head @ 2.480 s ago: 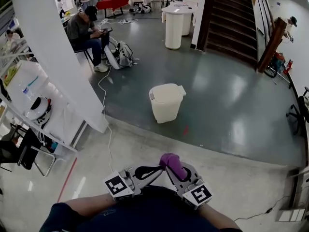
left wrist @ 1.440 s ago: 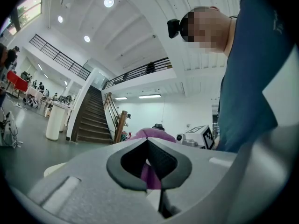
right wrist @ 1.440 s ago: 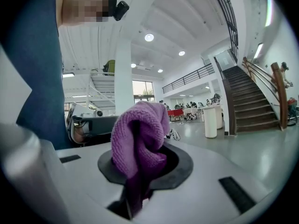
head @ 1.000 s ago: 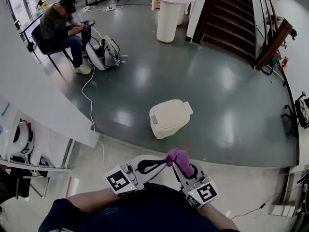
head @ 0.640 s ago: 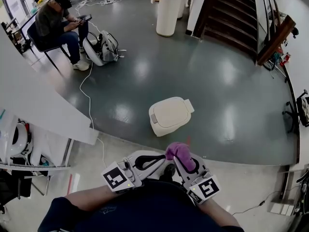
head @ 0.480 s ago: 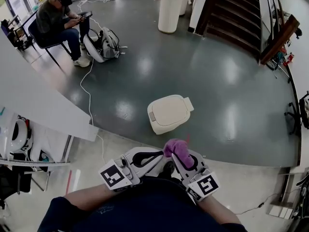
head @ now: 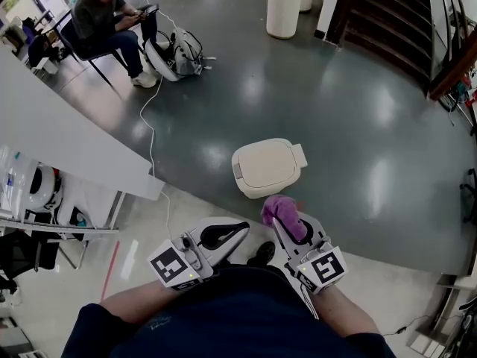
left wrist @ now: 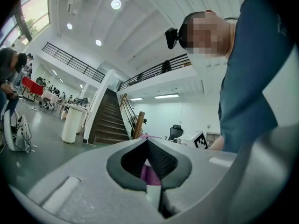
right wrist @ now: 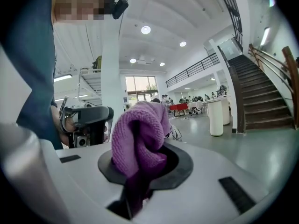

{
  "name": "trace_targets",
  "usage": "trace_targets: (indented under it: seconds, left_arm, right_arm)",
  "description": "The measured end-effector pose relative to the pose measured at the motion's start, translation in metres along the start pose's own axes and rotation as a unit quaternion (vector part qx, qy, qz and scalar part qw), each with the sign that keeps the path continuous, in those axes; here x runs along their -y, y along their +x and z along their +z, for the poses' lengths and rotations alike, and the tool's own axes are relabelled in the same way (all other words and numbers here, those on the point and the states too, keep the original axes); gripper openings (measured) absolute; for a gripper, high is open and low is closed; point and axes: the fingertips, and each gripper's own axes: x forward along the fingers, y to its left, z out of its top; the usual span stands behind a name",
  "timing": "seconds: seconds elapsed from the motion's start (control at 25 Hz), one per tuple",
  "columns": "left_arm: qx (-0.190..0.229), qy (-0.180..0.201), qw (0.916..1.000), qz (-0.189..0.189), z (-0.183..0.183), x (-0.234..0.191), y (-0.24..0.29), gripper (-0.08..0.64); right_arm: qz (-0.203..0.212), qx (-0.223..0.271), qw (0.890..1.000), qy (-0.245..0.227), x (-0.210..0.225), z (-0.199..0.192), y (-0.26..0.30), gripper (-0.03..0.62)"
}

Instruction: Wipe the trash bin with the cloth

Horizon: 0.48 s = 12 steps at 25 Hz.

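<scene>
A cream trash bin (head: 267, 167) with a closed lid stands on the dark grey floor, just ahead of both grippers in the head view. My right gripper (head: 286, 220) is shut on a purple cloth (head: 281, 212), bunched up above its jaws (right wrist: 140, 136); it hangs close to the bin's near side without touching it. My left gripper (head: 237, 230) sits beside it on the left, held low near the body, shut with nothing held (left wrist: 152, 175). Only a sliver of the purple cloth shows through its jaw opening.
A white curved counter (head: 67, 144) and a shelf with a helmet (head: 41, 189) are at the left. A cable (head: 151, 125) runs across the floor. A seated person (head: 104, 24) and a backpack (head: 179, 54) are far left, a white cylinder (head: 285, 4) and stairs (head: 395, 17) behind.
The view has closed in on the bin, which now lies just ahead of the grippers. Both grippers stay together near the body, the cloth still held in the right one.
</scene>
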Motion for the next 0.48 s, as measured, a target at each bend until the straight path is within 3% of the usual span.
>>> trace_targets:
  seconds: [0.2, 0.48]
  left_arm:
    - [-0.004, 0.01, 0.9995, 0.028, -0.003, -0.004, 0.015, -0.002]
    - [0.014, 0.012, 0.9992, 0.034, -0.011, -0.036, 0.02, -0.002]
  right_arm:
    - [0.007, -0.018, 1.0, -0.021, 0.039, -0.022, 0.004, 0.075]
    - [-0.032, -0.055, 0.997, -0.031, 0.087, -0.053, 0.039, 0.075]
